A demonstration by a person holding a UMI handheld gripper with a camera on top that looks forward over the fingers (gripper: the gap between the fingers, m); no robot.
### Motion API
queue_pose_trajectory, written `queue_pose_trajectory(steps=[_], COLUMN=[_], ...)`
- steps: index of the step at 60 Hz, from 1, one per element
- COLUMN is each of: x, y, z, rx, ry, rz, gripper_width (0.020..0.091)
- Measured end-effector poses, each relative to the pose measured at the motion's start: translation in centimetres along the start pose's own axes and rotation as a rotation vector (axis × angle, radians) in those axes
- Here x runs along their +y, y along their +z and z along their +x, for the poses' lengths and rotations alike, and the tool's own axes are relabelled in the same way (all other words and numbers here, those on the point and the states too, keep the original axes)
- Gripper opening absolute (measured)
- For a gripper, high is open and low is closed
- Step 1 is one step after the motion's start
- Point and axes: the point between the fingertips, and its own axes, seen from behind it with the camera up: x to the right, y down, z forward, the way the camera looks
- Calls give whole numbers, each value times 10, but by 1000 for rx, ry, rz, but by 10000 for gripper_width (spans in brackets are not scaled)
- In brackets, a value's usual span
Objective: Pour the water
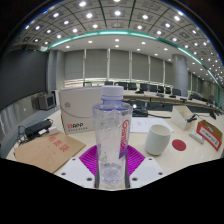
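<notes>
Looking forward along the tool (pixel 110 165), I see a clear water bottle (pixel 112 135) with a red-and-white label standing between its two fingers, the magenta pads (pixel 91 160) showing at either side of the bottle's lower body; I cannot tell whether both pads press on it or whether a gap remains. Around it on the white surface (pixel 165 165): a white cup (pixel 158 139) just to the right and slightly beyond the bottle, apart from it; a white carton (pixel 82 108) with red print behind and to the left; a brown paper envelope (pixel 48 150) lying flat at the left; a red tag (pixel 208 135) and a small red disc (pixel 179 145) further right. Nothing stands between bottle and cup; beyond are rows of desks with monitors (pixel 165 92) under a lit ceiling. The bottle is upright, its long axis vertical, its white cap (pixel 111 92) on and pointing up.
</notes>
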Motion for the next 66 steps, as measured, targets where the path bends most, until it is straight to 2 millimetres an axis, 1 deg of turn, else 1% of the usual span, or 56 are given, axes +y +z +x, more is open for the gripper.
queue_pose_trajectory(steps=[5, 8, 10, 14, 17, 19, 20, 25, 26, 27, 29, 34, 35, 40, 41, 42, 43, 47, 50, 51, 52, 53, 58, 60, 61, 62, 66], x=[-13, -26, -39, -63, -83, -97, -102, -129, -134, -137, -142, -148, -148, -146, -148, -148, -146, -142, -134, -136, -133, -130, -117, -115, -115, -115, -115], y=[-2, -2, 0, -1, 0, 2, 8, 20, 18, 24, 29, 39, 44, 56, 51, 53, 58, 65, 71, 65, 67, 73, 79, 79, 72, 79, 81], z=[-8, -13, -18, -21, -24, -30, -23, -10, -14, -11, -5, 5, 5, 14, 15, 16, 17, 20, 22, 25, 27, 26, 29, 31, 35, 32, 31], rx=[-33, -60, -77, -134, -186, -222, -240, -322, -332, -344, -369, -414, -422, -461, -469, -478, -486, -521, -534, -535, -535, -536, -519, -516, -518, -515, -521], ry=[60, 127, 179, 326, 476, 587, 643, 922, 978, 1030, 1130, 1344, 1381, 1560, 1596, 1630, 1663, 1789, 1883, 1911, 1935, 1954, 1982, 1986, 1991, 1993, 2000], rz=[9, 19, 26, 45, 54, 52, 54, 57, 54, 54, 51, 31, 26, 5, 0, -3, -8, -25, -49, -59, -63, -68, -76, -74, -76, -77, -80], gripper_width=[340, 339, 339, 339, 339, 339, 339, 339, 339, 339, 339, 337, 337, 339, 339, 339, 339, 338, 338, 338, 337, 337, 338, 338, 337, 338, 338])
